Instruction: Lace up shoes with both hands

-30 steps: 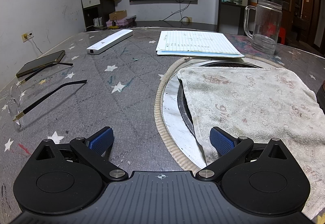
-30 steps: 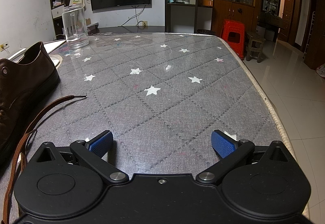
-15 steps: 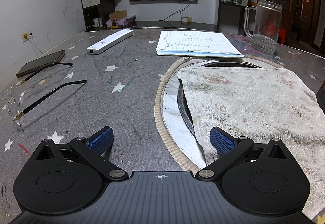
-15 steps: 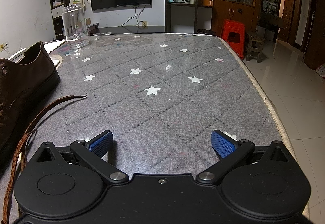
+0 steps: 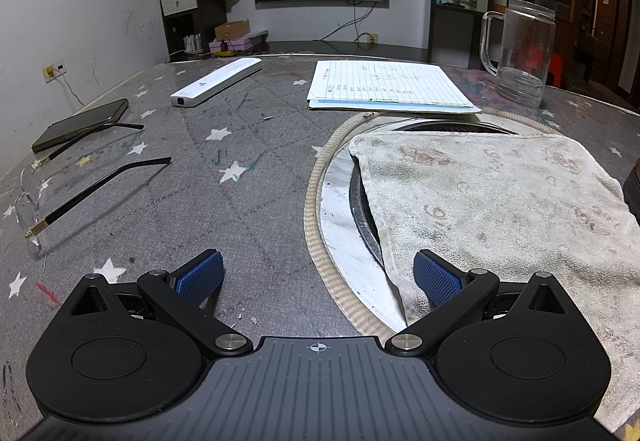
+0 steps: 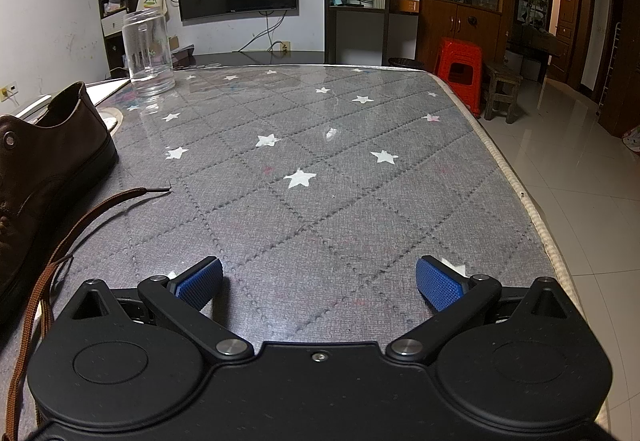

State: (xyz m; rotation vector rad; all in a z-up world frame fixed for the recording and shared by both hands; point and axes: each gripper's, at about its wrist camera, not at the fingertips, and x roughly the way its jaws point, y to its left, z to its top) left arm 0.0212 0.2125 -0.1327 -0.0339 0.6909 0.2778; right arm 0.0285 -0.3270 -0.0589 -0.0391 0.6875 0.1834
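A brown leather shoe (image 6: 44, 161) stands at the left edge of the right wrist view, its heel toward the far side. Its brown lace (image 6: 80, 225) trails loose over the grey star-patterned table, its tip (image 6: 160, 189) lying flat. My right gripper (image 6: 319, 281) rests low on the table, open and empty, to the right of the lace. In the left wrist view only a dark sliver of the shoe (image 5: 633, 189) shows at the right edge. My left gripper (image 5: 318, 275) is open and empty over the edge of a stained white towel (image 5: 500, 201).
The towel covers a round inset (image 5: 340, 209) in the table. Behind it lie a paper pad (image 5: 388, 85) and a glass mug (image 5: 520, 53). To the left are a white remote (image 5: 216, 81), a phone (image 5: 80, 125) and spectacles (image 5: 60, 201). The table edge (image 6: 520, 193) drops off at right.
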